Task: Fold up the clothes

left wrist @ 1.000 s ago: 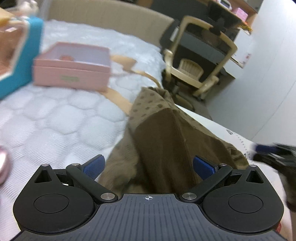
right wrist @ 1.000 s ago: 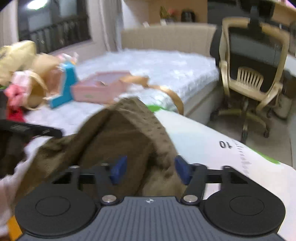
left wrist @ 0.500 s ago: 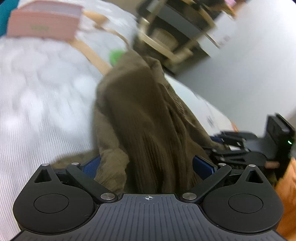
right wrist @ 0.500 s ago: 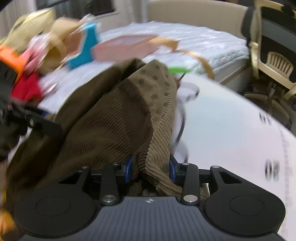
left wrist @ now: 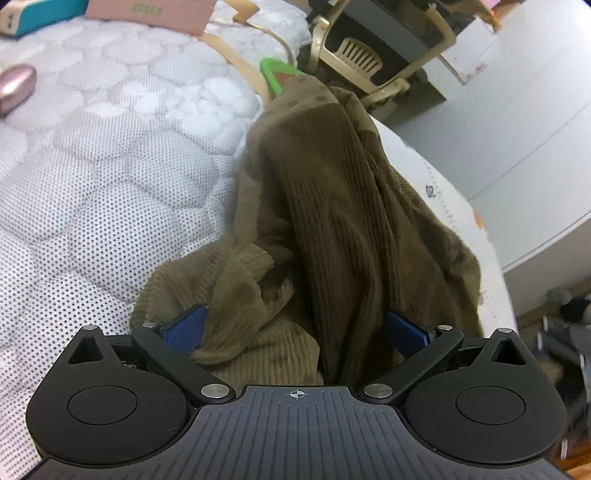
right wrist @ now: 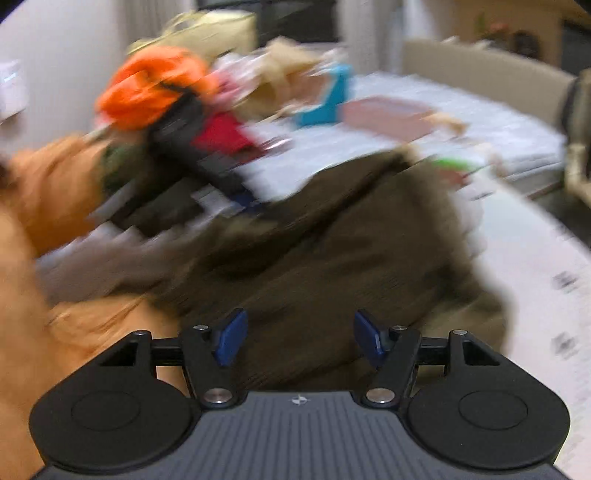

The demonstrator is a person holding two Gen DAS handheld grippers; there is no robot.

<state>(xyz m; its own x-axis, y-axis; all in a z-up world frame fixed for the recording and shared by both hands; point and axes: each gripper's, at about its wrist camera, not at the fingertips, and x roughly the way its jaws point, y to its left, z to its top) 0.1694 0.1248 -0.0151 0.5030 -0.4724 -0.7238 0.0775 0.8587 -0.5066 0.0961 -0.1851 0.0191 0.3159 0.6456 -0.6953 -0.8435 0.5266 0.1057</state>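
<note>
Blue-padded fingers (left wrist: 186, 326) of the left gripper (left wrist: 295, 328) stand wide apart at the bottom of the left wrist view, with folds of a brown corduroy garment (left wrist: 325, 206) bunched between them. Cloth touches the inner face of both pads, yet the wide gap shows no firm pinch. The garment runs from the lower middle of the frame up to the upper middle, ribbed on most of its surface and dotted with darker spots near its far end. It lies partly on a white quilted mattress (left wrist: 96, 177) that fills the left half of the frame, and partly on a white desk (left wrist: 443, 199) with printed ruler marks along its edge at the right. Just past the far end of the garment is a green hanger (left wrist: 275, 74). At the upper left edge lie a pink box (left wrist: 155, 11), a teal box (left wrist: 37, 14), and a rosy metallic rounded object (left wrist: 16, 86). A beige office chair (left wrist: 362, 55) stands at the top middle.

Heavy motion blur covers the right wrist view. Fingers (right wrist: 231, 338) of the right gripper (right wrist: 299, 339) are spread apart at the lower middle, holding nothing, with the brown garment (right wrist: 351, 240) lying beyond them. An orange cloth (right wrist: 151, 88) and other coloured items are piled at the upper left, too blurred to identify further.
</note>
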